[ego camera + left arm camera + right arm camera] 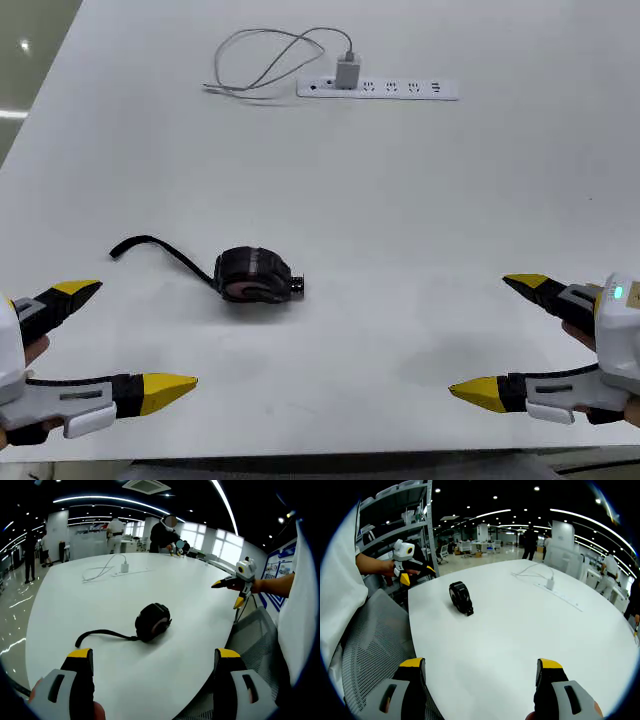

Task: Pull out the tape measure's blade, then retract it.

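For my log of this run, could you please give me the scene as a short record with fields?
item: black round tape measure, lying on white table
blade tip: at the case, not pulled out
strap: black wrist strap, trailing left in head view
left gripper: open, apart from tape measure
right gripper: open, holding nothing
far side: white power strip with plugged charger
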Tool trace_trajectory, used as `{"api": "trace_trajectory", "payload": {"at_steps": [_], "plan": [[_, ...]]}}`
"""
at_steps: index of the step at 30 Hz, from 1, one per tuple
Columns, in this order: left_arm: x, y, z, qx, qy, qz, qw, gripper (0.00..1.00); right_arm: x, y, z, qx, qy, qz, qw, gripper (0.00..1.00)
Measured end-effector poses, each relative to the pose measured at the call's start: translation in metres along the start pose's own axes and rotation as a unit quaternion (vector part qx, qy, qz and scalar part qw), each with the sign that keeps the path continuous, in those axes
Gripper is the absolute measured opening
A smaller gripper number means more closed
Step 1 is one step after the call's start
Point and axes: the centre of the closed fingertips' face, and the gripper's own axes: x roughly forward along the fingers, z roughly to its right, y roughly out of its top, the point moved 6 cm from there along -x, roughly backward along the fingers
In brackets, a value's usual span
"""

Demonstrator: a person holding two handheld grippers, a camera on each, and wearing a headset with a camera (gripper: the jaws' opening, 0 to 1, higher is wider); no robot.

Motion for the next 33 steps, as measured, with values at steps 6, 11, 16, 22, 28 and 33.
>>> {"api": "trace_trajectory", "payload": {"at_steps": [6,11,16,22,28,33], "plan": [[0.004,-0.001,-0.004,0.000,-0.004,-0.006,1.0000,0.99,0.006,0.001,0.005,-0.001,0.002,0.000,1.0000,0.90],[0.006,-0.002,-0.005,0.006,-0.002,-0.014,0.9999,0.99,0.013,0.001,0.006,-0.006,0.008,-0.007,0.9999,0.90],[0.005,-0.005,-0.012,0.000,-0.001,-0.016,0.9999,0.99,0.017,0.001,0.009,-0.007,0.015,-0.009,0.9998,0.91],[0.005,-0.005,-0.012,0.003,-0.001,-0.016,0.9999,0.99,0.018,0.001,0.010,-0.004,0.014,-0.008,0.9999,0.91],[0.005,-0.006,-0.010,0.003,-0.003,-0.018,0.9998,0.99,0.017,-0.002,0.007,-0.005,0.017,-0.012,0.9998,0.91],[0.006,-0.005,-0.009,0.006,-0.002,-0.015,0.9999,0.99,0.016,-0.003,0.007,-0.006,0.017,-0.014,0.9997,0.91]]}}
